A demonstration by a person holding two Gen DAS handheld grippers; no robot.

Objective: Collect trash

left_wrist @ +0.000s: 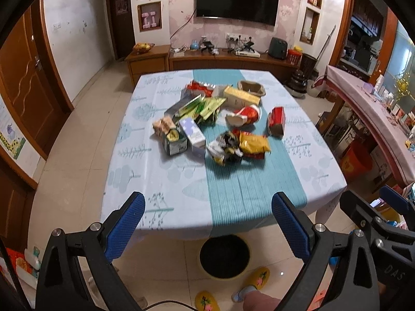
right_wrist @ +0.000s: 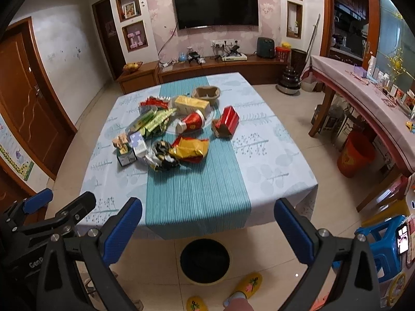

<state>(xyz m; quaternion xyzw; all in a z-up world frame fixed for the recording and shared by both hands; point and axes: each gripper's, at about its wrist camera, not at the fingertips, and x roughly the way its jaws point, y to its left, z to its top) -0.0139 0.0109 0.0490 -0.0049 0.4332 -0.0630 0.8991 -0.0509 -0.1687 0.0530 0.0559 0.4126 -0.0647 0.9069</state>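
**Left wrist view: both tools spread wide before a heap of litter**

Left wrist camera looks down on a square bench (left_wrist: pixel 181 181) covered in a pale tree-print cloth with a teal striped runner down its middle. Below its near edge, on the tiled floor, stands a round black-lined bin with a yellow rim (left_wrist: pixel 224 256), probably set there so scraps can be dropped straight off the edge.

The trash sits in one loose heap from the bench's centre toward its far edge, none of it collected yet. Largest is a flat yellow carton (left_wrist: pixel 241 96) near a brown pulp cup tray (left_wrist: pixel 253 87); then a red carton (left_wrist: pixel 277 120) standing apart on the right; a tipped red paper cup (left_wrist: pixel 245 116); a crumpled yellow snack bag (left_wrist: pixel 253 143) nearest the front; and green wrappers (left_wrist: pixel 210 107) and small boxes (left_wrist: pixel 179 137) on the left.

The left hand-held gripper (left_wrist: pixel 207 223) and right hand-held gripper (right_wrist: pixel 207 223) hang off the near edge, jaws spread wide and empty, seemingly ready for a first reach.
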